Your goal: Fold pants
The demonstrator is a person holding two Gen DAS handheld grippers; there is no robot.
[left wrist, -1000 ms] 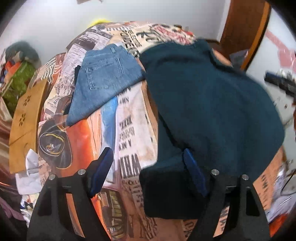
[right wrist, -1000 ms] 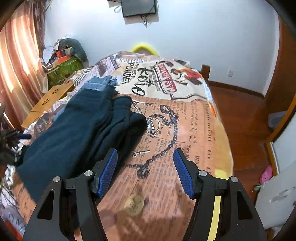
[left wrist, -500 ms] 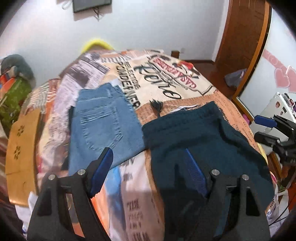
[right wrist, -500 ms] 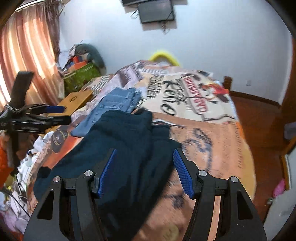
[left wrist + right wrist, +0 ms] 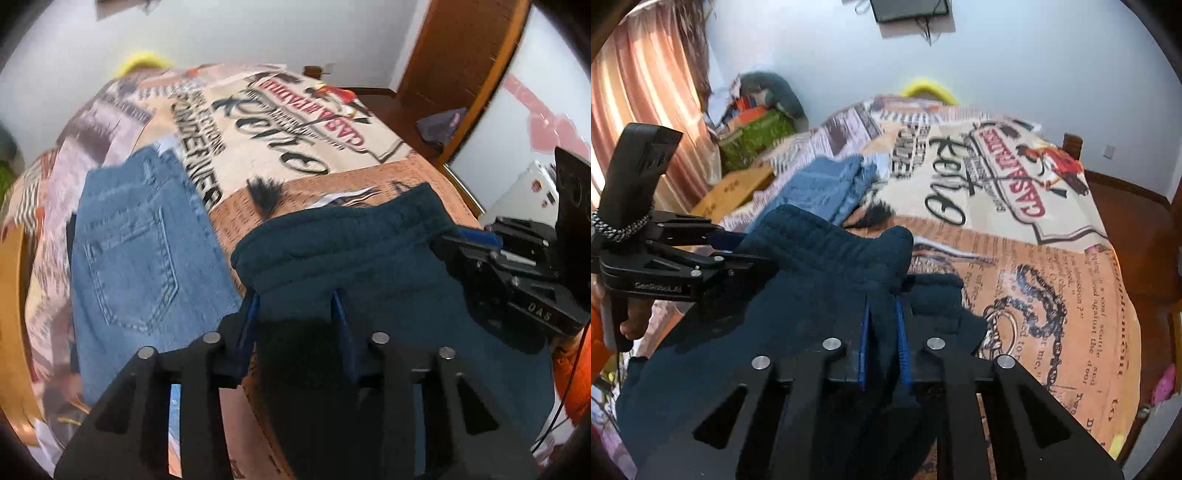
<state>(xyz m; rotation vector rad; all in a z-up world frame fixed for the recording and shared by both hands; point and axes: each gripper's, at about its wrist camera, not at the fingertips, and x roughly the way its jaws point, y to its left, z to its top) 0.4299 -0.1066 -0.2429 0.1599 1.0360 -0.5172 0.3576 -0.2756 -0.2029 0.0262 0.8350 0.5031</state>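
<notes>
blue jeans (image 5: 136, 258) on printed bedspread (image 5: 314, 122) | wall screen (image 5: 908, 9)

Dk teal pants (image 5: 369, 251); blue jeans (image 5: 136, 254).

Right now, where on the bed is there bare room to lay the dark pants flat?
Free: the printed bedspread right of the dark teal fleece pants, out to the bed's edge, and the far stretch with the red lettering. Crowded: the left side, where folded blue jeans lie beside them.
</notes>
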